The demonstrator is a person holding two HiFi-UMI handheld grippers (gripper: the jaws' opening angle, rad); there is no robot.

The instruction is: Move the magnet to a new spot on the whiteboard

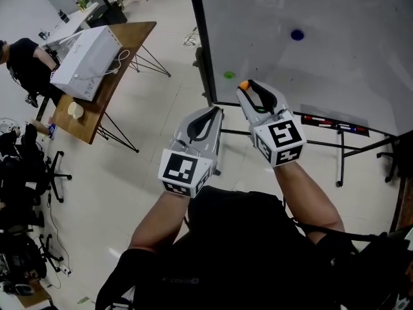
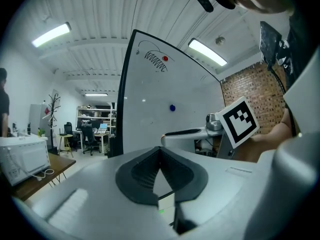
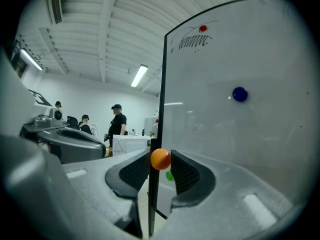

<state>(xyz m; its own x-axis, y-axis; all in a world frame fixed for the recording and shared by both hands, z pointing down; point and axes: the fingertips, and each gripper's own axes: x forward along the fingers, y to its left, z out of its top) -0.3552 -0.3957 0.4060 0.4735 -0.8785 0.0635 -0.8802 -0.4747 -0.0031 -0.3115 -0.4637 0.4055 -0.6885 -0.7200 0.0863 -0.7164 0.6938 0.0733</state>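
Note:
The whiteboard (image 1: 335, 63) stands upright ahead of me, its black left edge (image 3: 159, 134) running down the right gripper view. My right gripper (image 1: 247, 86) is shut on a small orange magnet (image 3: 160, 159), held between its fingertips near the board's lower left edge; I cannot tell whether it touches the board. Stuck on the board are a blue magnet (image 1: 297, 35), a green magnet (image 1: 229, 75) and, high up by a scribble, a red magnet (image 3: 202, 29). My left gripper (image 1: 211, 113) hangs shut and empty beside the right one, left of the board.
A marker tray (image 1: 335, 123) with pens runs under the board. At the left stand a wooden table (image 1: 132, 34) with a white box (image 1: 87, 62), a seated person (image 1: 22, 60) and office chairs (image 1: 29, 173). Several people (image 3: 117, 119) stand far off.

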